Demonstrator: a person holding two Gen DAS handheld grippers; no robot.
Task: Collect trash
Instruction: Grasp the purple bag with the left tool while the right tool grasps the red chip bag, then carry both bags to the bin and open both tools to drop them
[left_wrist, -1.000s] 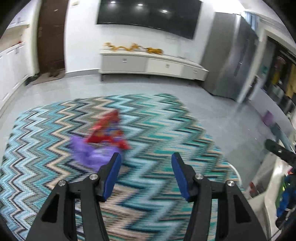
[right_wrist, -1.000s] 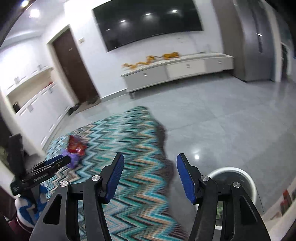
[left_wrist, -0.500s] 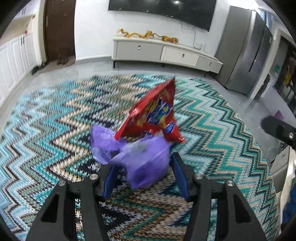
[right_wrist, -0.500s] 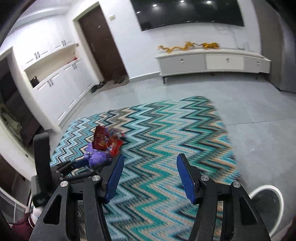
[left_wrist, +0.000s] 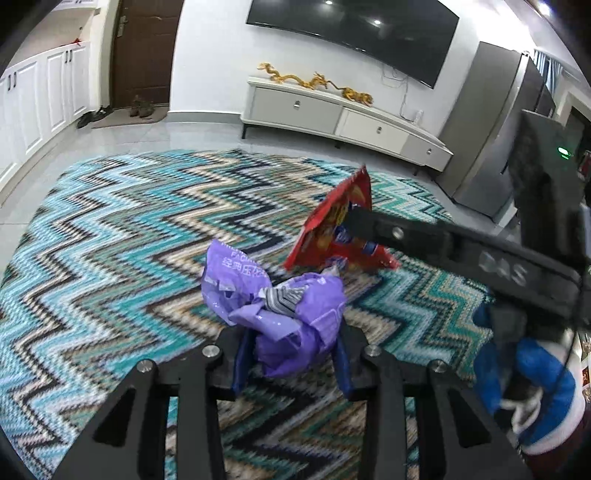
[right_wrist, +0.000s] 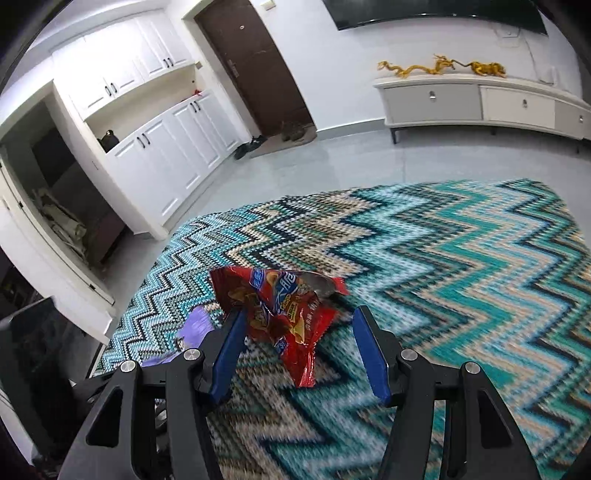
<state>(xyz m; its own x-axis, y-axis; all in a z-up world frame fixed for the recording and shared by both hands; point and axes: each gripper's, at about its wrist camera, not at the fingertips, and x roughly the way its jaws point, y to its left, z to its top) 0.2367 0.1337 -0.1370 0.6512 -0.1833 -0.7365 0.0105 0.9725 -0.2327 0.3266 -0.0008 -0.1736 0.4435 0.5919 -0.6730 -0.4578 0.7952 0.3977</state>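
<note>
A crumpled purple wrapper (left_wrist: 280, 306) lies on the zigzag rug (left_wrist: 129, 229), and my left gripper (left_wrist: 291, 360) has its blue pads pressed against both sides of it. A red snack bag (left_wrist: 332, 229) stands tilted just behind it. In the right wrist view the red snack bag (right_wrist: 284, 306) sits between the open fingers of my right gripper (right_wrist: 295, 354), with neither pad touching it. The purple wrapper (right_wrist: 192, 332) shows at that gripper's left. My right gripper's finger (left_wrist: 406, 236) reaches in front of the red bag in the left wrist view.
The rug covers a grey tiled floor (right_wrist: 351, 162). A low white TV cabinet (left_wrist: 340, 118) stands along the far wall, white cupboards (right_wrist: 166, 155) at the left, a brown door (right_wrist: 255, 62) with shoes beside it. A grey fridge (left_wrist: 491, 136) stands at the right.
My left gripper has closed its pads onto the purple wrapper. My right gripper has moved in from the right until the red bag lies between its open fingers.
</note>
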